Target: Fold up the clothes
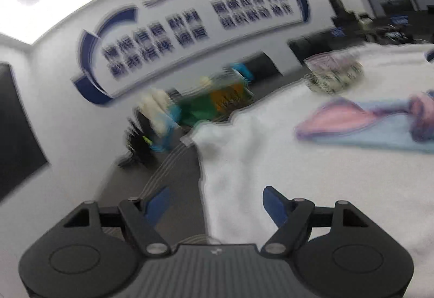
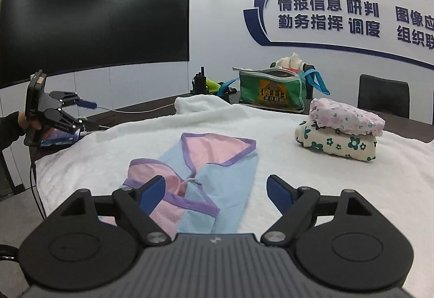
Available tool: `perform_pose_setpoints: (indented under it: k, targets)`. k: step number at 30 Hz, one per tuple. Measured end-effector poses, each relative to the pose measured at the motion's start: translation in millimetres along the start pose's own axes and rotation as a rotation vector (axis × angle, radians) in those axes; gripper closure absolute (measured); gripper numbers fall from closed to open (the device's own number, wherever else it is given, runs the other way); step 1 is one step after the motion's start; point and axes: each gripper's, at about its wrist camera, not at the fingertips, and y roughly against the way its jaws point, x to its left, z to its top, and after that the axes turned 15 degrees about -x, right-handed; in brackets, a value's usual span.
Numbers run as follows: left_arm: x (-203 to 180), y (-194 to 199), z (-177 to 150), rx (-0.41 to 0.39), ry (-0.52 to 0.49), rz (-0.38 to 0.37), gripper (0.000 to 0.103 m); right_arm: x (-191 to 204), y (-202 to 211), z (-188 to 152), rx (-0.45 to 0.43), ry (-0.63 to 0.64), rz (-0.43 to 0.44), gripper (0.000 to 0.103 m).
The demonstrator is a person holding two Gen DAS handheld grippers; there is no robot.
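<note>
A light blue and pink garment [image 2: 217,159] with purple trim lies partly folded on the white towel [image 2: 108,151] that covers the table. My right gripper [image 2: 217,193] hovers open just above its near end, pads apart and gripping nothing. My left gripper [image 2: 88,113] is held by a hand off the table's left edge, away from the garment. In the blurred left wrist view this left gripper [image 1: 215,203] is open and empty over the towel's [image 1: 271,162] edge, with the garment [image 1: 366,124] far to its right.
A stack of folded floral clothes [image 2: 341,130] sits at the back right of the towel, blurred in the left wrist view [image 1: 333,73]. Behind the towel stands a green bag [image 2: 271,92]. A black chair [image 2: 383,94] and a large dark screen [image 2: 95,13] line the walls.
</note>
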Motion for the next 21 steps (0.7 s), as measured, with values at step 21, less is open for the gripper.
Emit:
perform_pose_setpoints:
  k: [21]
  targets:
    - [-232.1, 57.8, 75.3, -0.015, 0.435, -0.576, 0.01, 11.3, 29.8, -15.1, 0.124, 0.13, 0.339, 0.013]
